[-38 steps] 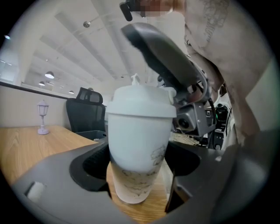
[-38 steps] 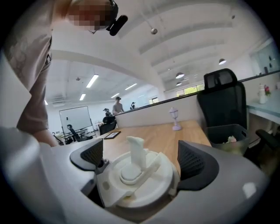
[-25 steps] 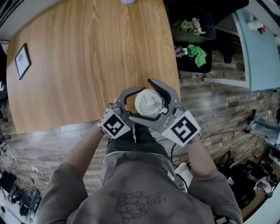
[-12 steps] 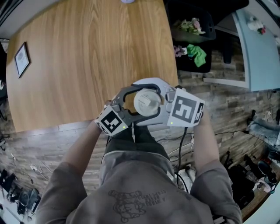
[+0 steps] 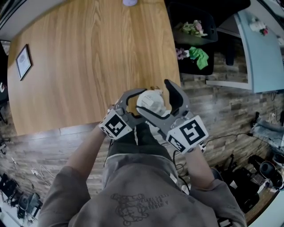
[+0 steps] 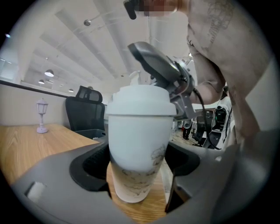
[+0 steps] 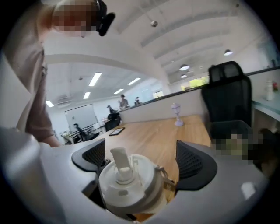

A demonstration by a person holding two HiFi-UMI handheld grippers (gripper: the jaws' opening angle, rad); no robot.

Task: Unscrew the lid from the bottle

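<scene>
A white bottle (image 5: 148,101) stands near the wooden table's front right corner. In the left gripper view its body (image 6: 135,144) carries a faint drawing and its white lid (image 6: 140,103) sits on top. My left gripper (image 5: 141,104) (image 6: 138,162) is shut on the bottle's body, a pad on each side. My right gripper (image 5: 155,98) (image 7: 140,154) stands open around the lid (image 7: 131,186) with its spout. The left pad lies close to the lid; a gap shows before the right pad (image 7: 192,164). One right finger (image 6: 159,70) shows above the lid.
The wooden table (image 5: 88,57) stretches away behind the bottle, with a framed picture (image 5: 22,61) at its left edge and a small purple lamp (image 5: 129,2) at the far end. A black chair and a bin (image 5: 195,40) holding items stand right of the table. Cables lie on the floor.
Half a second ago my right gripper sat rolled over, close around the lid; it has rolled back and its jaws now stand apart. The left gripper and the bottle have stayed put.
</scene>
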